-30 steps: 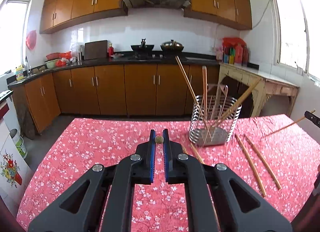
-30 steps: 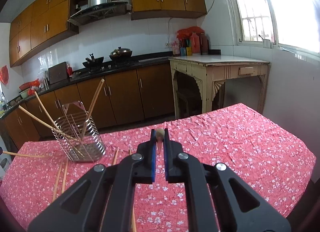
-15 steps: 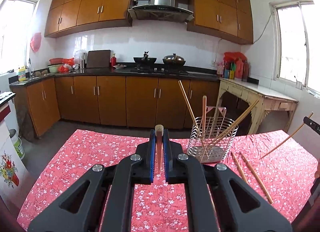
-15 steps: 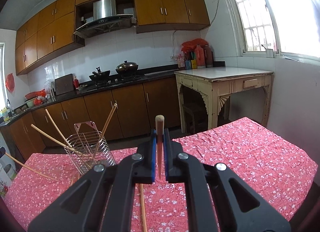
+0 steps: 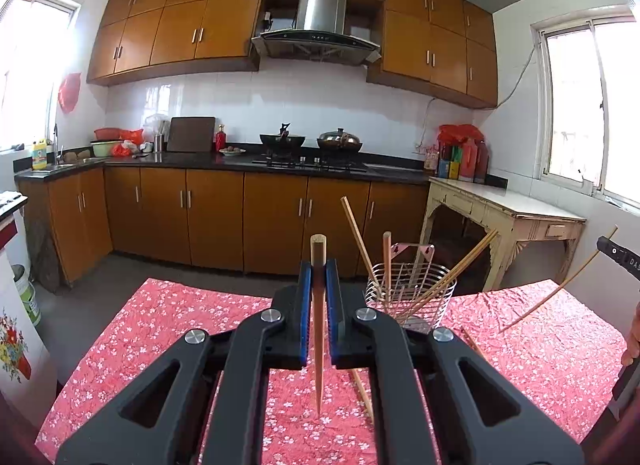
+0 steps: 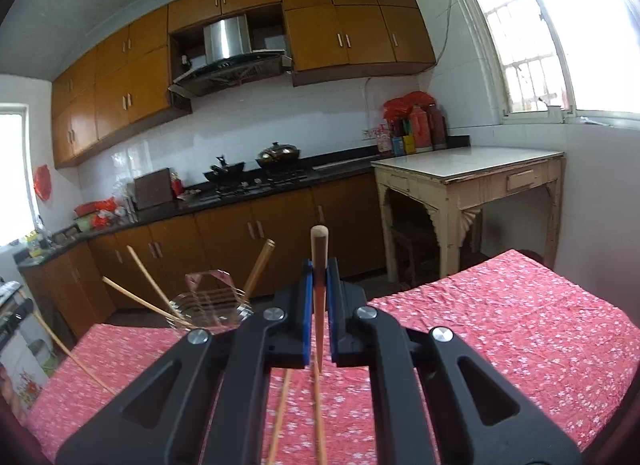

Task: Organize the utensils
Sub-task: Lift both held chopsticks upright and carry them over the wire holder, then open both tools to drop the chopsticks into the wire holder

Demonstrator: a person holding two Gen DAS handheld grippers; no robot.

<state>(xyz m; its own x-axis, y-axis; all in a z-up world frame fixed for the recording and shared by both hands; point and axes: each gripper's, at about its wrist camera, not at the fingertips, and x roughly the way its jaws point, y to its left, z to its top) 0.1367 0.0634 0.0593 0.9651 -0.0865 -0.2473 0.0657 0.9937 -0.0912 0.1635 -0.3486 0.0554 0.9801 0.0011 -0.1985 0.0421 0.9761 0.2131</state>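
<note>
My left gripper (image 5: 318, 271) is shut on a wooden chopstick (image 5: 318, 329) that stands upright between its blue pads, thick end up, above the red flowered tablecloth (image 5: 168, 321). Just right of it stands a wire utensil holder (image 5: 410, 297) with several chopsticks leaning in it. At the right edge the other gripper (image 5: 618, 259) carries a slanting chopstick (image 5: 560, 285). My right gripper (image 6: 319, 269) is shut on its own upright chopstick (image 6: 319, 305). The wire holder (image 6: 208, 307) sits to its left in the right wrist view.
Loose chopsticks lie on the cloth: one by the holder (image 5: 362, 389), two below my right gripper (image 6: 280, 413). The left gripper's chopstick (image 6: 68, 349) slants in at the left. A cream side table (image 6: 468, 169) and brown kitchen cabinets (image 5: 216, 217) stand beyond the table.
Both grippers have risen, each lifting its chopstick off the cloth; the sticks now hang upright between the pads and the table lies lower in both views.
</note>
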